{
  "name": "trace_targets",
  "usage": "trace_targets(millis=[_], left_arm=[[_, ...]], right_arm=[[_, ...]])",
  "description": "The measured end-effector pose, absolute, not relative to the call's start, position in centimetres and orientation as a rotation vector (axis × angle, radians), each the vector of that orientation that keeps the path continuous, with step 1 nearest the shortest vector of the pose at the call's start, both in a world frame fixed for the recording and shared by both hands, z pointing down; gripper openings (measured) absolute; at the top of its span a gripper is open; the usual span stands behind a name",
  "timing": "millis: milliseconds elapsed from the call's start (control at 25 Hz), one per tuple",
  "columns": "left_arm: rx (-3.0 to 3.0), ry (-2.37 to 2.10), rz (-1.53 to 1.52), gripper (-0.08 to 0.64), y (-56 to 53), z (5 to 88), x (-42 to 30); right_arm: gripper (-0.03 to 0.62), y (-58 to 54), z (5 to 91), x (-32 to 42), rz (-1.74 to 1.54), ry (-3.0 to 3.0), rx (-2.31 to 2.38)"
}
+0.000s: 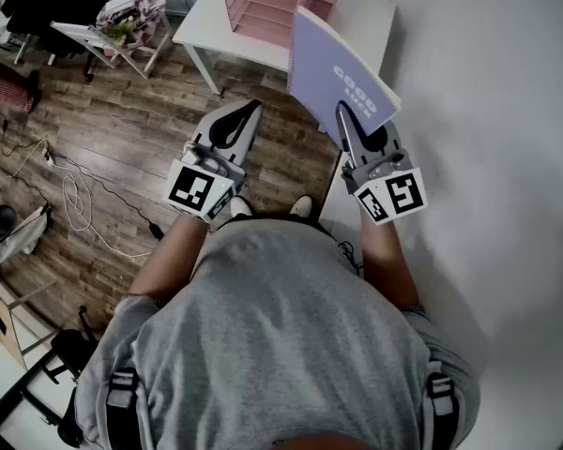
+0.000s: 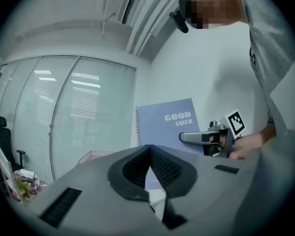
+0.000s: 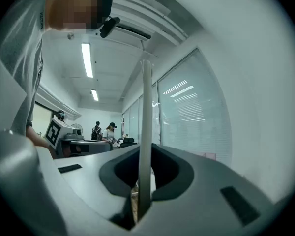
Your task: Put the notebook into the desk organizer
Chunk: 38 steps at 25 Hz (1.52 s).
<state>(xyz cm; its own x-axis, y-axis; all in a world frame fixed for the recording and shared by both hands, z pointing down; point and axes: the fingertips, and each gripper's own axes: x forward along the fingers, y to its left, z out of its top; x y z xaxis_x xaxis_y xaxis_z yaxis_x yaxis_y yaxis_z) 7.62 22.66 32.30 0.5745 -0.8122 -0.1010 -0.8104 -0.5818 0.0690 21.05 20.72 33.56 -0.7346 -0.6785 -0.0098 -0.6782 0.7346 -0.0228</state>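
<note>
A purple spiral notebook (image 1: 338, 73) with "GOOD LUCK" on its cover is held up in the air, tilted, above the floor in front of the white table (image 1: 366, 12). My right gripper (image 1: 341, 111) is shut on its lower edge. In the right gripper view the notebook (image 3: 145, 107) shows edge-on as a pale strip rising from between the jaws of the right gripper (image 3: 145, 151). The pink desk organizer (image 1: 267, 3) stands on the table beyond it. My left gripper (image 1: 253, 109) hangs to the left, shut and holding nothing. In the left gripper view the left gripper (image 2: 148, 147) faces the notebook (image 2: 169, 124).
A white wall (image 1: 507, 157) runs along the right side. The wooden floor on the left carries loose cables (image 1: 75, 195), black chairs (image 1: 38, 7) and a small cart with flowers (image 1: 122, 22). Two people (image 3: 103, 131) stand far off in the room.
</note>
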Motion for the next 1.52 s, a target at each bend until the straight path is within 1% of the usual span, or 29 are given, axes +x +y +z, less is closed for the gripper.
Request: trace_targets(millis=[280,760,1080,1280,1520], left_arm=[[2.780,-1.462,-0.194,0.019,23.3,32.4,7.9],[2.729,-1.510,-0.164,0.019,24.3,33.8,4.6],[2.745,-1.502,-0.164,0.018,24.4,34.0,2.3],[2.760,-1.477,-0.176,0.018,24.6,34.2,0.2],[2.779,-1.442,-0.173,0.020,22.0,35.3,-2.5]], right_arm=[[0.038,21.1,33.9,21.1,-0.024,2.925,-1.118],[0.037,22.8,35.2,18.9,-0.050,2.929,-1.080],[0.037,23.5,35.7,15.9,-0.030,2.960,-1.057],[0.037,23.8,35.8,13.4,-0.105,2.941,-1.045],[0.037,21.2,36.6,10.8,-0.114,2.923,-1.081]])
